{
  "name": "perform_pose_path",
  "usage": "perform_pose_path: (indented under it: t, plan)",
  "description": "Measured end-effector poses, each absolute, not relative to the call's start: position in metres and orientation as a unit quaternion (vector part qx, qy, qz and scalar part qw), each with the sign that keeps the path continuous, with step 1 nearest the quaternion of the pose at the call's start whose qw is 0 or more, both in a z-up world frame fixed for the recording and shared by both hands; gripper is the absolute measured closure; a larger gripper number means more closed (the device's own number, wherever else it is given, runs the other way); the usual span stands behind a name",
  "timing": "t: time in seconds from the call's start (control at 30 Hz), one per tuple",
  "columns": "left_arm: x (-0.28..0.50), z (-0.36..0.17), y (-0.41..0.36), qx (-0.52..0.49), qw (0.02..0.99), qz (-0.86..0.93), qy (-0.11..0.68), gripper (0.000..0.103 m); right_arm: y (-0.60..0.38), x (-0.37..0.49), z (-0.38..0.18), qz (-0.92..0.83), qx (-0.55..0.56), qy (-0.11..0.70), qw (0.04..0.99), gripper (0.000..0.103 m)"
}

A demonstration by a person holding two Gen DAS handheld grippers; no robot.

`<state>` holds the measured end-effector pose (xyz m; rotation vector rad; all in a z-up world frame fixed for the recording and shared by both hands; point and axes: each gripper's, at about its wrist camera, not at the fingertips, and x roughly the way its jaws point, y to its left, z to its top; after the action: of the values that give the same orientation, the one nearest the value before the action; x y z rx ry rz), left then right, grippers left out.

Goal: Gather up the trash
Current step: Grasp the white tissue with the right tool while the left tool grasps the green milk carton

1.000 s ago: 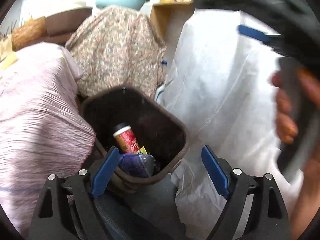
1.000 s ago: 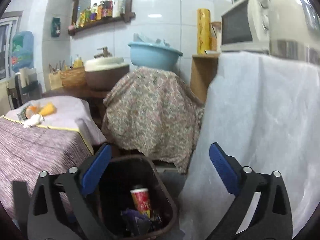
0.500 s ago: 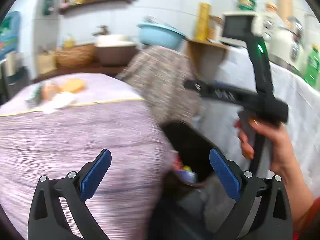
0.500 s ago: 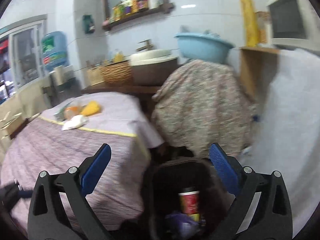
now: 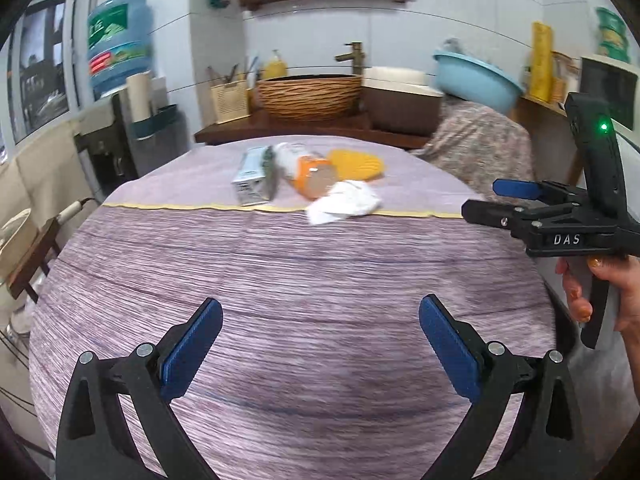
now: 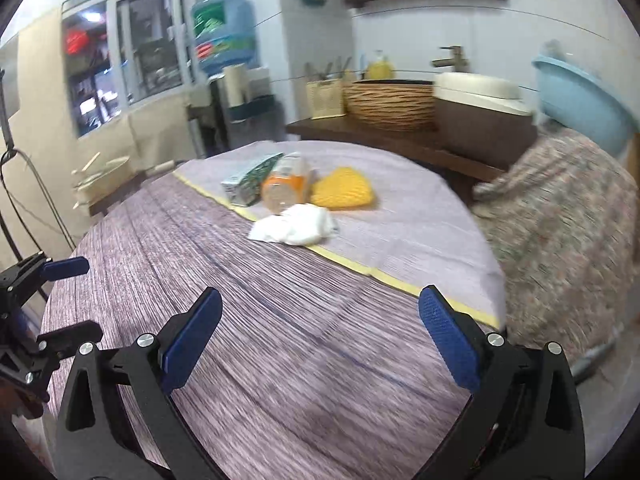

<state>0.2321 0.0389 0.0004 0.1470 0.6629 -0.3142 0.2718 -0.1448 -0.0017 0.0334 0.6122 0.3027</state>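
- While both tools hang above the near part of the table, the left gripper [image 5: 320,344] has its blue-padded fingers spread wide with nothing between them.
- Equally spread and unloaded is the right gripper [image 6: 320,340], seen from its own camera over the striped purple tablecloth [image 6: 280,340].
- From the left wrist view, the right gripper also shows at the right edge, held in the person's right hand [image 5: 600,292], with a green light lit on its upright body.
- From the right wrist view, part of the left gripper shows at the left edge, low beside the table.
- Well ahead of both grippers, across a yellow band in the cloth, the trash lies in a tight cluster on the paler far section.
- Nearest in that cluster is a crumpled white tissue [image 5: 346,202], lying across the yellow band.
- Just behind it lies an orange-labelled plastic bottle [image 5: 308,168] on its side, touching the tissue.
- Left of the bottle lies a small green-and-white carton [image 5: 254,176], close against it.
- Right of the bottle sits a flat yellow piece [image 5: 358,164]; what it is cannot be told.
- Beyond the table stand a woven basket [image 5: 308,96] on a dark wooden counter, a blue basin [image 5: 476,80] above a floral cloth [image 6: 568,216], and a blue water jug [image 5: 118,40] at the left.
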Motion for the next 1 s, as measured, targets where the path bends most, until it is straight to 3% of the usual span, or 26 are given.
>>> perform_pose_path:
  t: [0.47,0.53,0.67,0.73,0.8,0.87,1.0]
  plan:
    - [0.338,-0.003,0.079,0.069,0.930,-0.087,0.351,0.006,-0.078,0.436,-0.041,0.130,-0.023,0.414,0.901,0.006]
    - [0.347,-0.003,0.080,0.068,0.929,-0.081,0.354,0.006,-0.077,0.448,-0.044,0.124,-0.020,0.422,0.898,0.013]
    - [0.362,-0.003,0.075,0.080,0.930,-0.073,0.352,0.006,-0.074,0.456,-0.052,0.130,-0.022,0.440,0.888,0.044]
    - [0.369,-0.004,0.070,0.083,0.930,-0.073,0.351,0.006,-0.075,0.455,-0.052,0.132,-0.020,0.435,0.890,0.052]
    - [0.380,-0.006,0.061,0.094,0.928,-0.068,0.353,0.006,-0.077,0.452,-0.051,0.142,-0.011,0.433,0.890,0.069]
    - [0.391,-0.010,0.052,0.107,0.927,-0.064,0.355,0.006,-0.079,0.448,-0.050,0.149,-0.007,0.432,0.890,0.079]
    - [0.412,-0.020,0.038,0.117,0.922,-0.051,0.365,0.006,-0.079,0.433,-0.045,0.157,-0.027,0.416,0.895,0.083]
